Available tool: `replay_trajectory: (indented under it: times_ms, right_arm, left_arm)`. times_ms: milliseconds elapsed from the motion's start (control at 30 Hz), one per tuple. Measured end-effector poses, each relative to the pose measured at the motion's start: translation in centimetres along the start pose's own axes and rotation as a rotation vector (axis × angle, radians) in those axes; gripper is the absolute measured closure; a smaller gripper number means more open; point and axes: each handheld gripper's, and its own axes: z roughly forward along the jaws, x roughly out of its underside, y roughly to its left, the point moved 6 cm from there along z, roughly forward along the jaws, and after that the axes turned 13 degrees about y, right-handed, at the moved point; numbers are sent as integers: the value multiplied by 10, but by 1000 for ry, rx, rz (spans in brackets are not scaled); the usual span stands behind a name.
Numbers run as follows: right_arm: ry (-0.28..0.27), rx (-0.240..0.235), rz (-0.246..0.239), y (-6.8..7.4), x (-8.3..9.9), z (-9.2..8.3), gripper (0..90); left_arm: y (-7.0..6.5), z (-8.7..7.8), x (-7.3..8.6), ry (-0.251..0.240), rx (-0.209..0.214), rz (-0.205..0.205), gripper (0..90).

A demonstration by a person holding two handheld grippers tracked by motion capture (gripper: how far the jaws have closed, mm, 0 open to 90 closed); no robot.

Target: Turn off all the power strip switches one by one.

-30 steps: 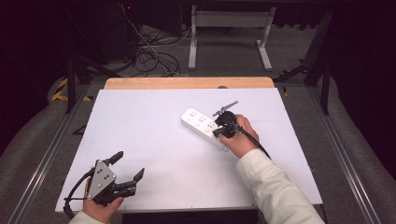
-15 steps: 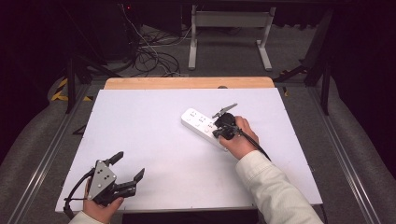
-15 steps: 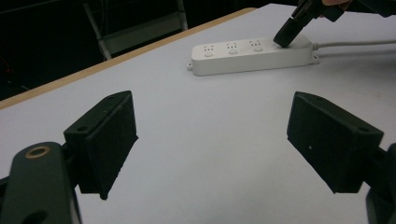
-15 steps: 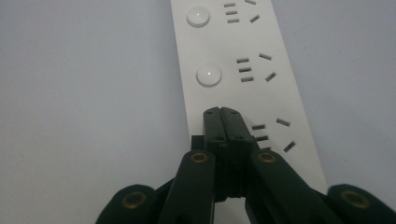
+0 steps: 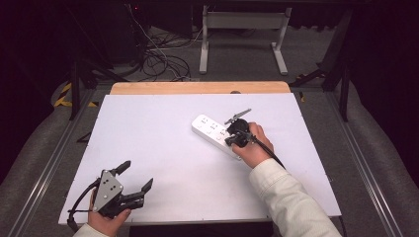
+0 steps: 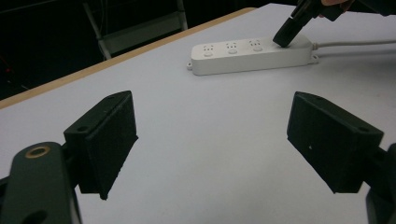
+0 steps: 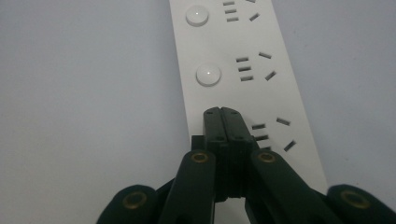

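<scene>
1. While your right gripper (image 7: pixel 223 114) keeps its fingers clenched with nothing between them, the joined tips act as one blunt point, pressing down on the white plastic three-outlet power strip (image 5: pixel 216 136) where the third round button should sit; that button is hidden beneath them.
2. Beyond those tips, the strip runs away along the white worktop (image 5: pixel 163 148), two round buttons (image 7: pixel 208 74) lined up ahead.
3. Your left gripper (image 5: pixel 132 181) rests well apart, fingers (image 6: pixel 105 140) released and empty, leaving the pressing to one hand.
4. I judge the push is under way.
</scene>
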Motion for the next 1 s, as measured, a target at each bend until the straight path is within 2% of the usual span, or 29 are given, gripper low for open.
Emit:
replay_trajectory:
  times_ms: [167, 267, 733, 900, 967, 1000]
  right_arm:
    - [4, 9, -3, 1, 0, 0, 900]
    - [9, -6, 13, 0, -1, 0, 900]
    - [16, -7, 15, 0, -1, 0, 900]
    - [23, -24, 31, -1, -1, 1, 900]
    - [22, -16, 26, -1, -1, 1, 900]
    - [24, -7, 9, 0, -1, 0, 900]
  left_arm:
    - [0, 0, 0, 0, -1, 0, 164]
    - [0, 0, 0, 0, -1, -1, 164]
    - [-1, 0, 0, 1, 0, 0, 164]
    - [0, -1, 0, -3, -3, -2, 164]
    - [0, -2, 0, -4, -5, 0, 164]
    - [0, -2, 0, -4, -4, -2, 164]
